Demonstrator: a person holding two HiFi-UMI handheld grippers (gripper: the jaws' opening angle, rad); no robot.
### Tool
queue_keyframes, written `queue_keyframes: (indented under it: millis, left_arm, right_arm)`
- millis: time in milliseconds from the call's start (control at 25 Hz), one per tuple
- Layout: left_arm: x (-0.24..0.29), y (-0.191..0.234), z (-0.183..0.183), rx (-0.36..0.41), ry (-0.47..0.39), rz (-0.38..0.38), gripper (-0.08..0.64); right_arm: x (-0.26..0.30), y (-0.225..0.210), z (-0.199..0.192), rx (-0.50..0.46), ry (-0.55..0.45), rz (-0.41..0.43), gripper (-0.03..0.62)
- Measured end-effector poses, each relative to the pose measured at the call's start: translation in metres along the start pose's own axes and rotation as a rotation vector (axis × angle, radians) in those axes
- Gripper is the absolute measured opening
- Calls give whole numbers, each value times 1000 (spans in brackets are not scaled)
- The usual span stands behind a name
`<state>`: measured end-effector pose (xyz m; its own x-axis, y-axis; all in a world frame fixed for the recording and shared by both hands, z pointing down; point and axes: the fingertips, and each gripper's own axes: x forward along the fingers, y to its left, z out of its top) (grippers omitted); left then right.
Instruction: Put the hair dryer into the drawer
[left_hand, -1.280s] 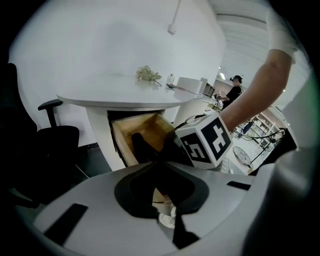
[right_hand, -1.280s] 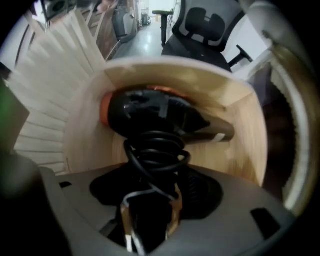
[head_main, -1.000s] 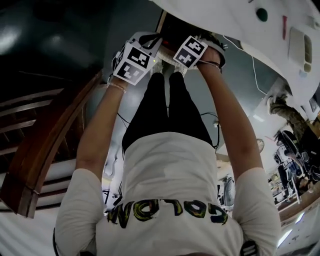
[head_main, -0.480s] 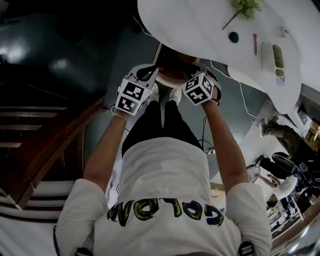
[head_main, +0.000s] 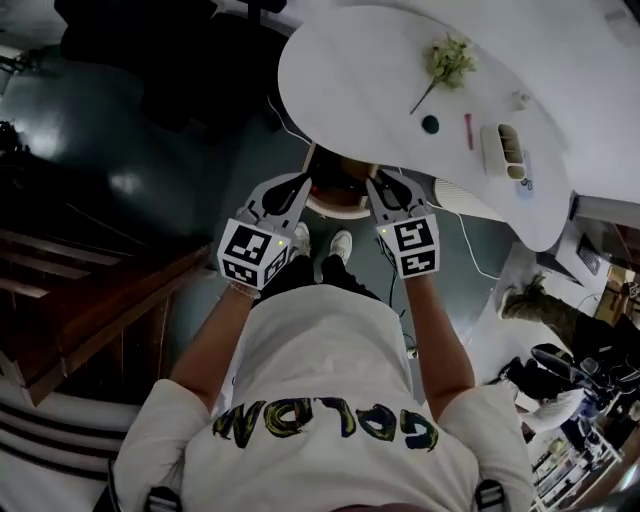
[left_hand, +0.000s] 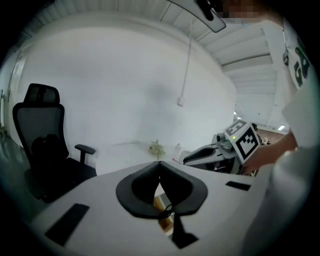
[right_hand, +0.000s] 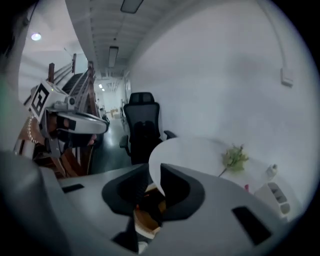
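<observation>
Jaws of left gripper meet at the tips w/ nothing btwn them; right gripper jaws are closing, a thin gap left & only air in it. Both are held side by side in front of the person's chest, tips pointing toward the curved near edge of the white table. Under that edge, btwn the two grippers, is a wood-rimmed opening that looks like the drawer, dark inside; hair dryer can't be made out in any view. Tabletop bits, i.e. green sprig, pink pen, white holder, lie well back from that edge. Open dark floor to the left; wooden stair rail lower left; office chair past the table's far side.
</observation>
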<state>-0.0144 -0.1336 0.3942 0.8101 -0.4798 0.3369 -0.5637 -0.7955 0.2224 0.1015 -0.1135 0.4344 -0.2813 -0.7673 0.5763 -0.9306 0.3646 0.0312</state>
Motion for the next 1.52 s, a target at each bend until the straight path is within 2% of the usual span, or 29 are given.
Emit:
queue_keyframes:
  millis: [240, 520, 720, 960, 1520]
  left_arm:
    - [-35, -32, 80, 22, -174, -10, 12]
    - [-68, -73, 138, 81, -287, -36, 12]
    - [-79, -81, 150, 82, -296, -70, 12]
    - [-103, -81, 165, 99, -337, -36, 12]
    - [-109, -81, 178, 99, -381, -38, 12]
  right_arm:
    - [-68, 9, 83, -1, -200, -12, 64]
    - [-134, 25, 141, 2, -336, 1, 56]
    - [-156, 42, 164, -19, -393, 20, 52]
    - [-177, 52, 174, -31, -413, 15, 51]
    - [-176, 62, 181, -30, -434, 4, 34]
